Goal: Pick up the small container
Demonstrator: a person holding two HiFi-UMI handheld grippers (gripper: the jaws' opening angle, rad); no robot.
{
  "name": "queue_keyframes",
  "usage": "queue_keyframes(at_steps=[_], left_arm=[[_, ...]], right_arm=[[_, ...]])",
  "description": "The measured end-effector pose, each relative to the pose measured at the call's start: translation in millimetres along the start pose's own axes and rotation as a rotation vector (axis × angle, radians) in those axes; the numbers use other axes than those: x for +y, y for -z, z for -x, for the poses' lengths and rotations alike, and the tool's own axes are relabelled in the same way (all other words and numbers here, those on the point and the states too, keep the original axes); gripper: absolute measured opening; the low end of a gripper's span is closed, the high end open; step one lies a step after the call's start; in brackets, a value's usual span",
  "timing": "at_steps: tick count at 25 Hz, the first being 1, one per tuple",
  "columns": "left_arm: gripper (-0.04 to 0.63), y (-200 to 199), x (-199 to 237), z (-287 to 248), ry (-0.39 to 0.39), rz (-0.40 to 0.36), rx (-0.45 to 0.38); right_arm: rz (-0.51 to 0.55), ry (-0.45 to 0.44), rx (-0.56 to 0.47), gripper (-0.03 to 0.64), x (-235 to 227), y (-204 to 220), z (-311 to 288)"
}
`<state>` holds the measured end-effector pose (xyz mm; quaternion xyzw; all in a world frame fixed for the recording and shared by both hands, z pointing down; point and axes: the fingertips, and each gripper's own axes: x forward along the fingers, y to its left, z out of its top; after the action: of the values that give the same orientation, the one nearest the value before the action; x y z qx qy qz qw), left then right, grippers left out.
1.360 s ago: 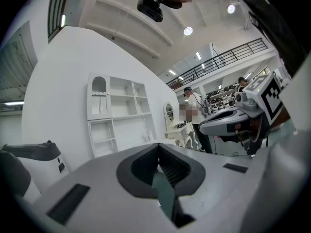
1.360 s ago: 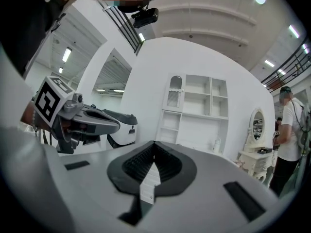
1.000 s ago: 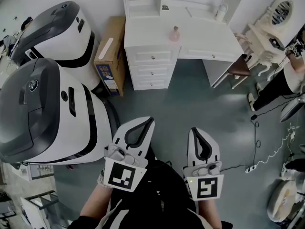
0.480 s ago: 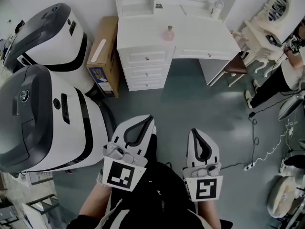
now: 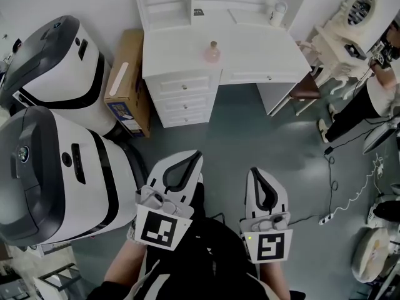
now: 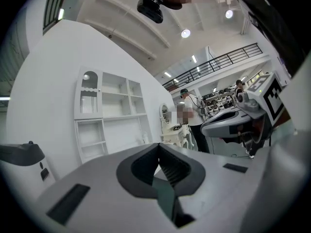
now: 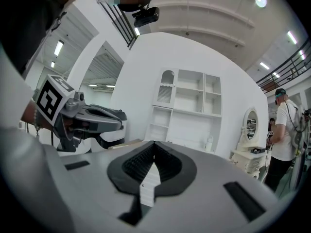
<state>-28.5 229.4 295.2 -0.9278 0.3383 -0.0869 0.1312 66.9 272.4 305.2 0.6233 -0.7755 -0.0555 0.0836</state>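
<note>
1. Pink, pale and glassy: small container (image 5: 212, 52), with a squat round body, a narrow neck and a small darker cap. It stands upright.
2. Place: on the top of the white desk (image 5: 262, 45), left of centre, above the drawer stack (image 5: 184, 95). It lies at 12 o'clock from both grippers and well apart from them.
3. Left gripper (image 5: 194, 157): jaws pressed together, nothing between them, held level over the grey floor (image 5: 250, 136).
4. Right gripper (image 5: 254, 170): jaws likewise closed and empty.
5. Surrounds: a cardboard box (image 5: 125, 83) at 9 o'clock of the desk; a white bottle (image 5: 279, 9) at 1 o'clock of the container, at the desk's back edge.
</note>
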Motion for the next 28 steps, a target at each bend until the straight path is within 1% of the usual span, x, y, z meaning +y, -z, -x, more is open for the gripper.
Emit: queue_keyframes(at_steps=[8, 21, 28], left_arm=[[0.002, 1, 32, -46, 0.016, 0.004, -0.006], [0.002, 9, 91, -127, 0.018, 0.014, -0.011], [0.002, 16, 118, -172, 0.030, 0.015, -0.013]], right_arm=[[0.012, 0.008, 0.008, 0.003, -25, -6, -49], [0.033, 0.019, 0.029, 0.003, -68, -6, -133], [0.082, 0.050, 0.034, 0.003, -97, -6, -175]])
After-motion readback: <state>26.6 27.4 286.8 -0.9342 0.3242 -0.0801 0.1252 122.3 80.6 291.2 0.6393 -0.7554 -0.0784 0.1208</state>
